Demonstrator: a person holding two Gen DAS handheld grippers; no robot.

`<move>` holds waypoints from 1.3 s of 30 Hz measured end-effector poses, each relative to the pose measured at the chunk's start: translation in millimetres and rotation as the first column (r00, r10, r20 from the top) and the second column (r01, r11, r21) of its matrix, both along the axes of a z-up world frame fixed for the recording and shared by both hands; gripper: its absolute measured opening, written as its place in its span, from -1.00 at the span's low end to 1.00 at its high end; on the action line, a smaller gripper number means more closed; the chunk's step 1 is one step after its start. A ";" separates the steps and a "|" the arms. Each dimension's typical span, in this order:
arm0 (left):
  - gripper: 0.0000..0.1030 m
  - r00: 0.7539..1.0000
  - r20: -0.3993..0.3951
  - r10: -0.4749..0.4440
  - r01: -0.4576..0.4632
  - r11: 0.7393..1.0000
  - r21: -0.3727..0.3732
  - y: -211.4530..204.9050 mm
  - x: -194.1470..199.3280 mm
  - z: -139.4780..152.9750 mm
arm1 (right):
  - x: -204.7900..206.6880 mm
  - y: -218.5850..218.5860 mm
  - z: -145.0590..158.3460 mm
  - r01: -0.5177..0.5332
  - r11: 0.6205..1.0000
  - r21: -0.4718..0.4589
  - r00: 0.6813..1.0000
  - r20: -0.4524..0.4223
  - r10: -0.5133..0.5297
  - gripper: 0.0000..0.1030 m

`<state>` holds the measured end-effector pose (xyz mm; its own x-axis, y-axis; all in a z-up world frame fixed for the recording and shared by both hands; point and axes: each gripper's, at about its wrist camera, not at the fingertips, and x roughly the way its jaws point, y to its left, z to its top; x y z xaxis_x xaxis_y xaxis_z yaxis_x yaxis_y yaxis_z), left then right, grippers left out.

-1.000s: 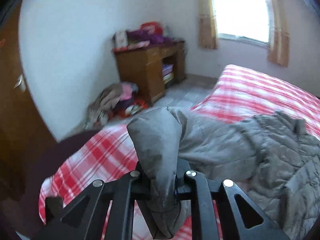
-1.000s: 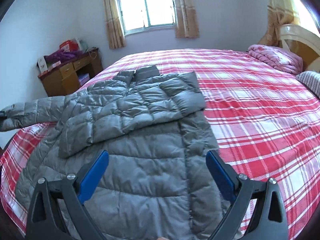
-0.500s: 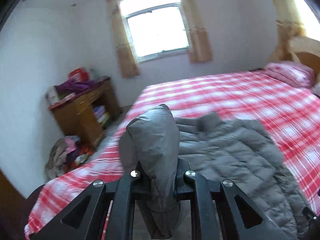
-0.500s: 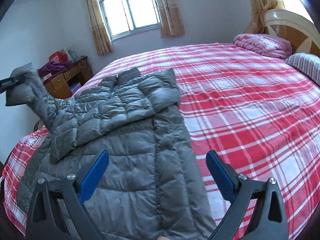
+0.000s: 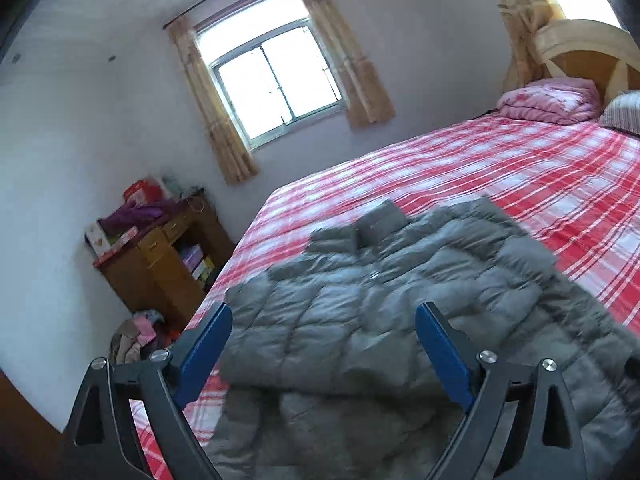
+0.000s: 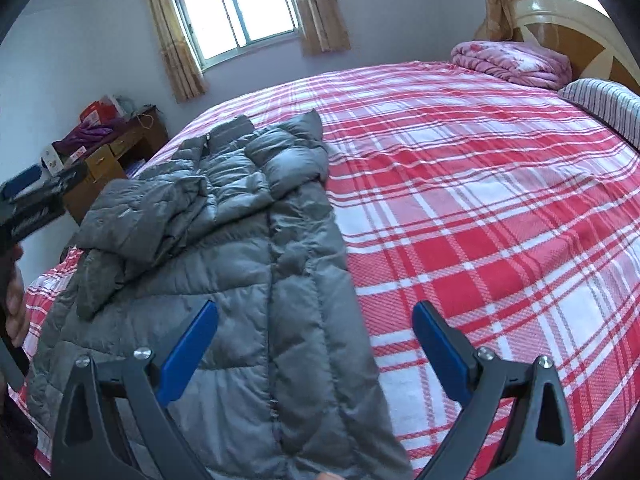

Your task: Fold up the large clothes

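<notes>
The grey puffer jacket [image 6: 224, 264] lies spread on the red plaid bedspread [image 6: 480, 208], along the bed's side at about nine o'clock in the right wrist view, collar toward the window [image 6: 236, 8]. One sleeve [image 6: 136, 220] is folded across its chest. The left gripper [image 5: 322, 344] hovers over that folded part; its jaws have just been opening and now stand wide apart with nothing between the blue pads. The right gripper [image 6: 314, 342] hangs above the jacket's lower half, fingers [image 6: 438, 354] spread wide and empty. A wooden desk [image 5: 160, 264] stands at nine o'clock, a pink quilt [image 6: 512, 60] at one o'clock.
</notes>
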<state>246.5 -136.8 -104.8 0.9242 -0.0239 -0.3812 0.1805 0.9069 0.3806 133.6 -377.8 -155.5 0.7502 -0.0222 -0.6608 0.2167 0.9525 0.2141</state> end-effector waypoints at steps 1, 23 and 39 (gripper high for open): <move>0.83 0.999 -0.003 0.039 -0.039 0.999 0.002 15.2 5.5 -4.0 | 3.0 2.9 2.2 -0.010 1.000 0.003 1.000 0.002 0.010 0.93; 0.83 0.787 -0.304 0.537 -0.557 0.830 0.024 210.6 87.1 -120.7 | 124.0 93.4 -20.6 -0.212 0.957 0.196 0.966 -0.108 0.236 -0.71; 0.83 0.824 -0.303 0.478 -0.508 0.861 -0.025 217.9 68.9 -74.4 | 97.0 67.1 -16.2 -0.146 0.974 0.172 0.975 -0.140 0.171 -0.25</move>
